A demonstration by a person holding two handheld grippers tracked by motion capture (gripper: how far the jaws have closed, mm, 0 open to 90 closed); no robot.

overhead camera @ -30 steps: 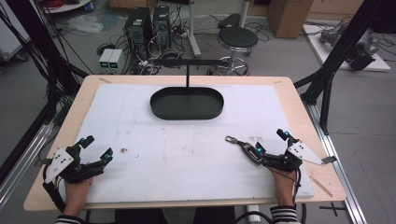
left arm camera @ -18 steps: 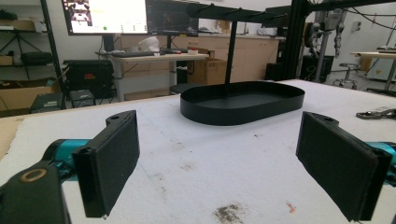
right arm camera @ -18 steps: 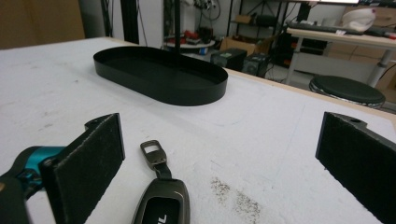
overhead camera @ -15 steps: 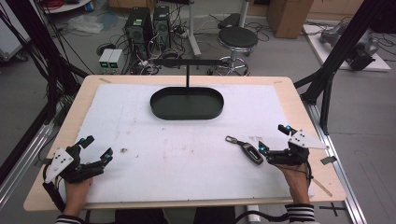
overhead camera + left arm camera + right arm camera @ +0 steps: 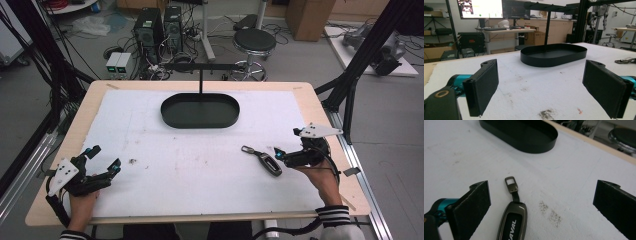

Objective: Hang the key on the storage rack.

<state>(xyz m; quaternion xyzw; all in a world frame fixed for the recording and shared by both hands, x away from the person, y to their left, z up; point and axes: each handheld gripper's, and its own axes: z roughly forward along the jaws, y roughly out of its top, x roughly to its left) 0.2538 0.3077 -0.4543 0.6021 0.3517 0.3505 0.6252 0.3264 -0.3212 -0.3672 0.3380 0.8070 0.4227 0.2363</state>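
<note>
The car key (image 5: 263, 160) lies flat on the white mat (image 5: 190, 165), with nothing near it. The black tray (image 5: 200, 111) farther back has nothing in it. The right gripper (image 5: 281, 155), jaws wide apart, is just beside the key; the left gripper (image 5: 104, 159) is open too.

The key fob (image 5: 512, 223) is dark glossy grey with a black face and white lettering, its metal loop dull grey; the oval tray (image 5: 200, 111) is matte black; the table cover (image 5: 150, 145) is white with dark smudges; both the left gripper (image 5: 102, 161) and right gripper (image 5: 278, 155) are black with teal accents and grey plates
</note>
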